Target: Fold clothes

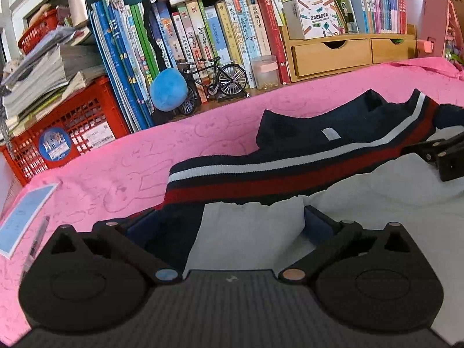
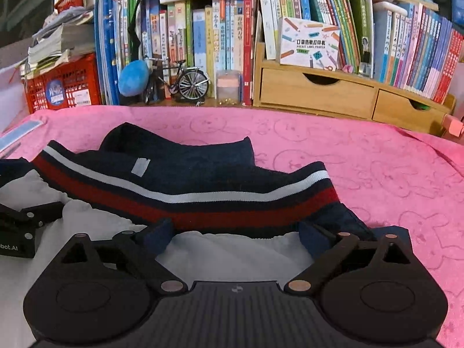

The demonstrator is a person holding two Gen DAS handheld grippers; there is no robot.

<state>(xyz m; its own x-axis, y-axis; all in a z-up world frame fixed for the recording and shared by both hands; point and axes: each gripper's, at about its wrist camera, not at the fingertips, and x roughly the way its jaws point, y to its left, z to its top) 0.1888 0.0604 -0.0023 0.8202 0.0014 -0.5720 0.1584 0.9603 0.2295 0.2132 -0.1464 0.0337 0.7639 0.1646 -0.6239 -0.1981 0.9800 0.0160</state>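
A garment lies on the pink cloth (image 1: 116, 162), its navy part (image 1: 333, 121) folded over with a red and white striped band (image 1: 261, 179), and a white part (image 1: 377, 203) nearest me. My left gripper (image 1: 229, 226) stands open low over the garment's left edge, with white and navy fabric lying loose between its fingers. My right gripper (image 2: 235, 236) is open too, over the white fabric (image 2: 232, 252) just in front of the striped band (image 2: 232, 203). Each gripper shows at the edge of the other's view: the right gripper (image 1: 443, 156) and the left gripper (image 2: 23, 226).
Behind the pink cloth stand rows of books (image 1: 203, 34), a red crate (image 1: 72, 127) with stacked papers, a model bicycle (image 1: 214, 84), a blue plush (image 1: 168, 90), a small jar (image 1: 264, 72) and wooden drawers (image 2: 319, 92). A blue booklet (image 1: 23, 217) and a pen (image 1: 37, 240) lie at the left.
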